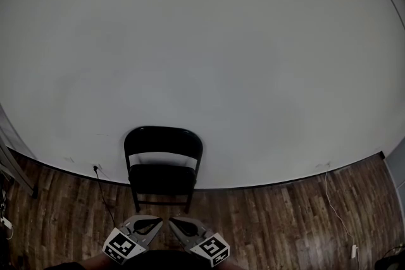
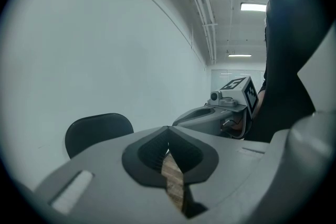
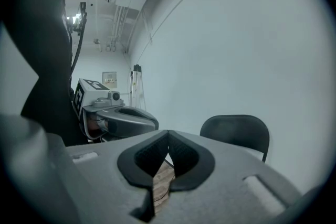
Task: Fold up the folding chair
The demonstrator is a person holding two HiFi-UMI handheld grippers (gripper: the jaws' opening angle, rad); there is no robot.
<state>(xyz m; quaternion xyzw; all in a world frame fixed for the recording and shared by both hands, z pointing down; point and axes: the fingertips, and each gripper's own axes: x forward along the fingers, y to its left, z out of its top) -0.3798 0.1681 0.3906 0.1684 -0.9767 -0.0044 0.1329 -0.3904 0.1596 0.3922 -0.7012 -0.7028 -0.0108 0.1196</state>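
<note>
A black folding chair [image 1: 162,164] stands unfolded on the wooden floor, its back against the white wall, facing me. Both grippers hover side by side at the bottom of the head view, a little short of the chair's front legs. My left gripper [image 1: 160,222] is shut with nothing in it, and my right gripper [image 1: 171,222] is shut and empty too. The left gripper view shows the chair's backrest [image 2: 97,131] at lower left, beyond its shut gripper [image 2: 168,147], and the right gripper [image 2: 220,113] beside it. In the right gripper view the backrest [image 3: 236,132] sits to the right of the shut gripper [image 3: 168,149].
A large white wall [image 1: 202,54] fills most of the head view. A black cable [image 1: 104,196] runs from a wall socket down over the floor left of the chair. A white cable [image 1: 335,212] trails at the right. A person in dark clothes [image 2: 289,60] holds the grippers.
</note>
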